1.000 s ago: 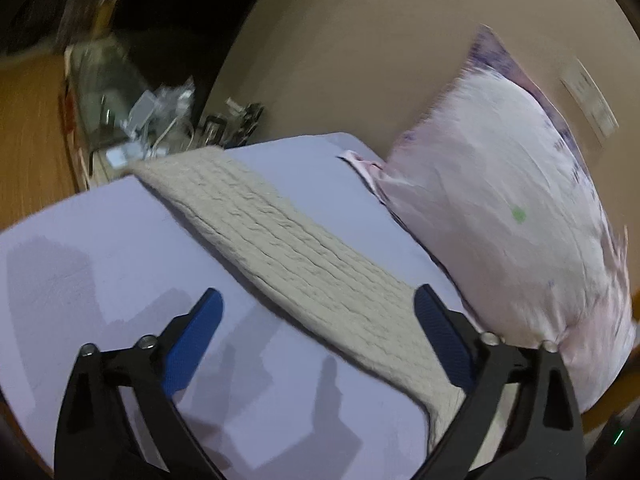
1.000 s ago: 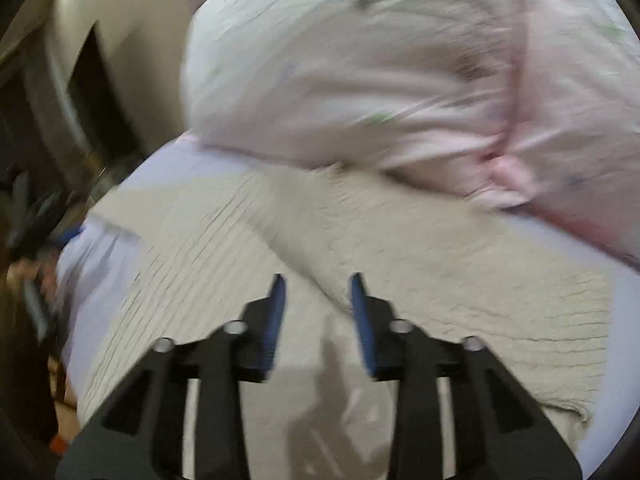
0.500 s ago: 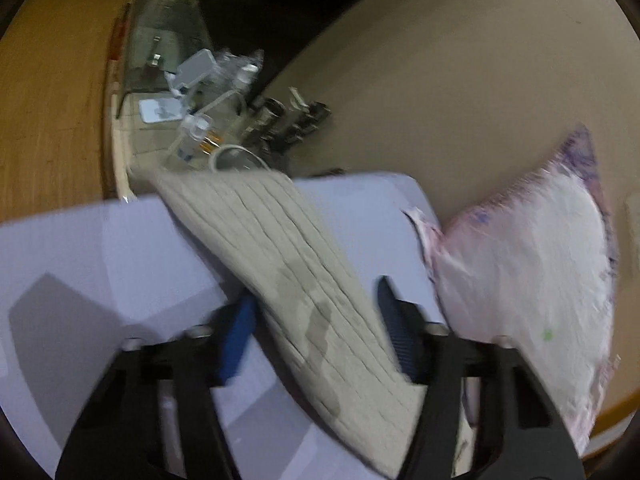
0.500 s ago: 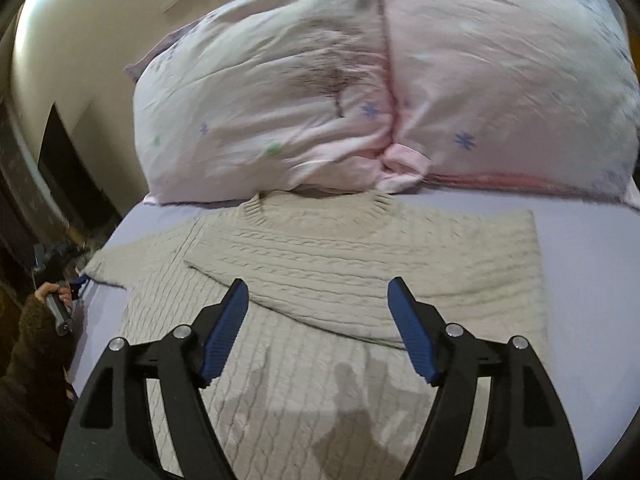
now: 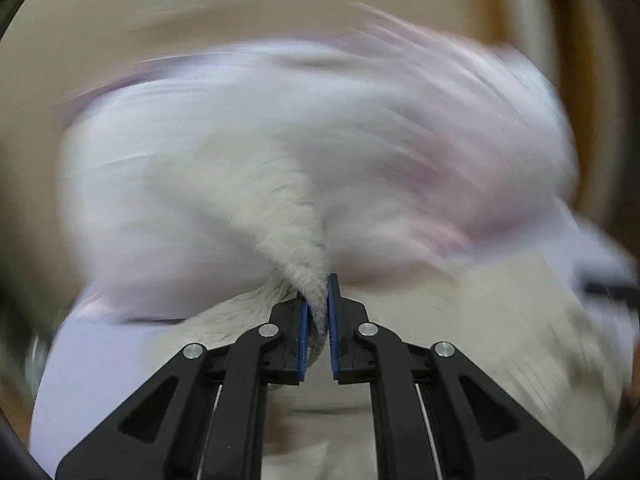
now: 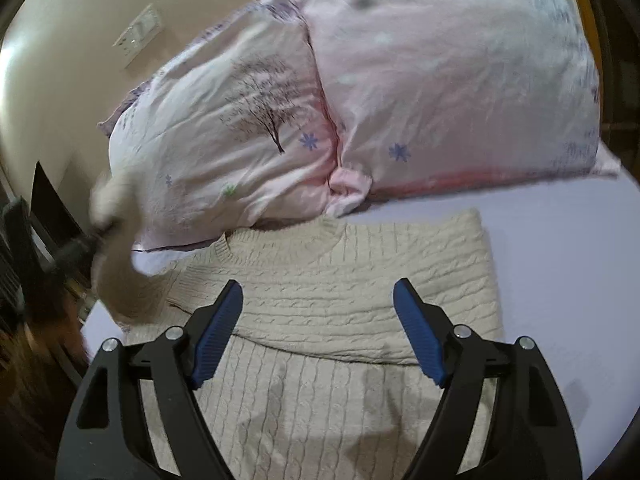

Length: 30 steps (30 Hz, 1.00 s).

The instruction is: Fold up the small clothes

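1. Left wrist view is badly smeared, yet my left gripper (image 5: 317, 312) clearly has its jaws pinched on a sleeve (image 5: 288, 216) of the cream sweater (image 6: 360, 292), lifted so it can swing across the body, I judge.
2. My right gripper (image 6: 318, 332) hovers with jaws spread wide and empty over the sweater, which lies flat on the bed (image 6: 568, 264), one sleeve already folded across its chest.
3. Two pink pillows (image 6: 400, 92) lie against the collar; the raised sleeve could brush them.

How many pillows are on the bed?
2: one pillow with a tree print at left, one pink pillow at right, side by side behind the sweater. Others may lie out of frame.
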Each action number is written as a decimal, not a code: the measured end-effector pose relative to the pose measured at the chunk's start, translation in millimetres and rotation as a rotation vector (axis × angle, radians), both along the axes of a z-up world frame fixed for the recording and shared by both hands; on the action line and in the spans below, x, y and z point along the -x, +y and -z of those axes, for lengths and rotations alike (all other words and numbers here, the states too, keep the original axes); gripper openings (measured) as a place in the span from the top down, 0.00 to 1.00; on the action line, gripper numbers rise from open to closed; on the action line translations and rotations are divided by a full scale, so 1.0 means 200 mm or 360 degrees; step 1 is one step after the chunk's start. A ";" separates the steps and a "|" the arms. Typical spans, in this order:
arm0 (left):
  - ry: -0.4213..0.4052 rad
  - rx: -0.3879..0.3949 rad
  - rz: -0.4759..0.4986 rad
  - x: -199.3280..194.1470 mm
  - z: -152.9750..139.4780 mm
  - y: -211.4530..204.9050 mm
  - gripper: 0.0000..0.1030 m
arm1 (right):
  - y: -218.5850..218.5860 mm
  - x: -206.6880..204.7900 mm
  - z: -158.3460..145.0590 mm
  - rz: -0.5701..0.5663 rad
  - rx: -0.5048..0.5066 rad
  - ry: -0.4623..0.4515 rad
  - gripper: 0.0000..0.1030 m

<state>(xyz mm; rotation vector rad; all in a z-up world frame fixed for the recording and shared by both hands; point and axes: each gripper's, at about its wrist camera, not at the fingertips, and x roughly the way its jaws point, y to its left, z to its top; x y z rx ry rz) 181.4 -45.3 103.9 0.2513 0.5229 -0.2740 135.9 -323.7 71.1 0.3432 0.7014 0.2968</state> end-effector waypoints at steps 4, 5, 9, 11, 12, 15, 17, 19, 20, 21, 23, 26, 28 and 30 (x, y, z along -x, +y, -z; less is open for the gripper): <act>0.0143 -0.0281 0.0275 0.12 0.26 -0.34 0.89 | -0.11 -0.07 0.10 0.0045 -0.0186 0.0203 0.32; 0.0149 -0.0248 0.0258 0.14 0.25 -0.31 0.85 | -0.15 -0.08 0.13 0.0050 -0.0242 0.0247 0.36; 0.0204 -0.0035 0.0108 0.22 0.17 0.05 0.65 | -0.21 -0.11 0.20 0.0084 -0.0300 0.0376 0.56; 0.0242 0.0008 0.0012 0.28 0.17 0.23 0.65 | -0.22 -0.12 0.24 0.0138 -0.0293 0.0452 0.62; 0.0270 0.0037 -0.0022 0.32 0.17 0.30 0.65 | -0.22 -0.12 0.26 0.0152 -0.0301 0.0466 0.62; 0.0355 0.0102 -0.0119 0.41 0.20 0.49 0.62 | -0.21 -0.14 0.30 0.0224 -0.0272 0.0515 0.76; 0.0392 0.0153 -0.0169 0.46 0.21 0.58 0.52 | -0.17 -0.17 0.32 0.0195 -0.0205 0.0519 0.88; 0.0439 0.0245 -0.0181 0.51 0.22 0.63 0.49 | -0.15 -0.15 0.28 0.0210 -0.0137 0.0425 0.91; 0.0487 0.0342 -0.0178 0.56 0.22 0.68 0.46 | -0.17 -0.13 0.23 0.0263 -0.0151 0.0349 0.91; 0.0506 0.0388 -0.0174 0.58 0.22 0.70 0.43 | -0.21 -0.11 0.20 0.0315 -0.0155 0.0307 0.92; 0.0548 0.0483 -0.0160 0.66 0.24 0.75 0.38 | -0.25 -0.09 0.16 0.0411 -0.0097 0.0285 0.91; 0.0593 0.0556 -0.0141 0.75 0.27 0.77 0.36 | -0.28 -0.03 0.17 0.0433 -0.0050 0.0378 0.84; 0.0618 0.0589 -0.0151 0.81 0.30 0.79 0.35 | -0.30 0.10 0.15 0.0408 -0.0073 0.0391 0.48; 0.0647 0.0633 -0.0157 0.87 0.33 0.81 0.35 | -0.31 0.29 0.12 0.0379 -0.0073 0.0356 0.42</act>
